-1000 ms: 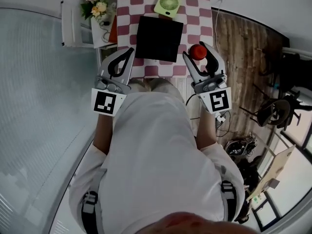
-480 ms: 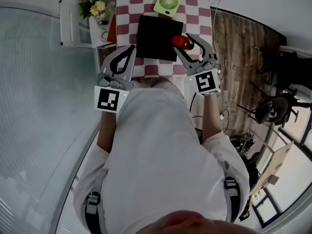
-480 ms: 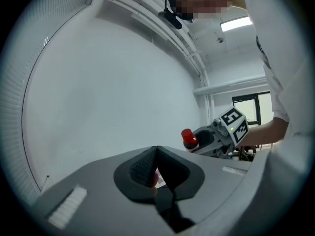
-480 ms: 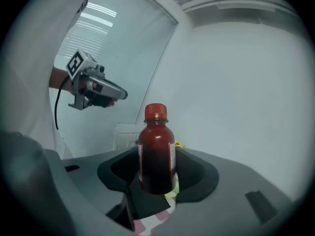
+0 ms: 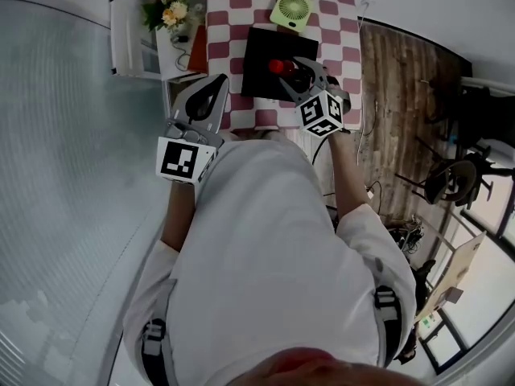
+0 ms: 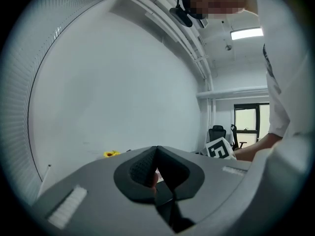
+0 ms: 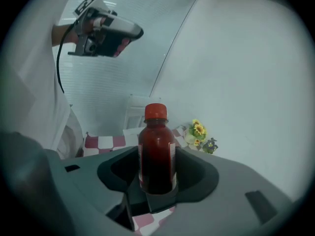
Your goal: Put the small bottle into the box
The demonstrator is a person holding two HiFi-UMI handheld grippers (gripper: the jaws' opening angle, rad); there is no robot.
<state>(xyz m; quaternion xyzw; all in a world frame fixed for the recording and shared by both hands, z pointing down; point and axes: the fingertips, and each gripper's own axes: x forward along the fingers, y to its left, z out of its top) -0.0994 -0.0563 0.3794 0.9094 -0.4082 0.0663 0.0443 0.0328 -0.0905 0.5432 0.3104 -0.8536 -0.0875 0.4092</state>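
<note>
The small bottle holds dark red liquid and has a red cap. It stands upright between the jaws of my right gripper, which is shut on it. In the head view the bottle and right gripper hang over the black box on the checkered table. My left gripper is held at the table's near left edge, beside the box. Its jaws meet at the tips with nothing between them.
A green fan stands just behind the box. A flower bunch and a white rack are left of the table. Wooden flooring and dark chairs lie to the right.
My right gripper has carried the bottle leftward, from beside the box's right edge to above the box. The left gripper has barely moved.
</note>
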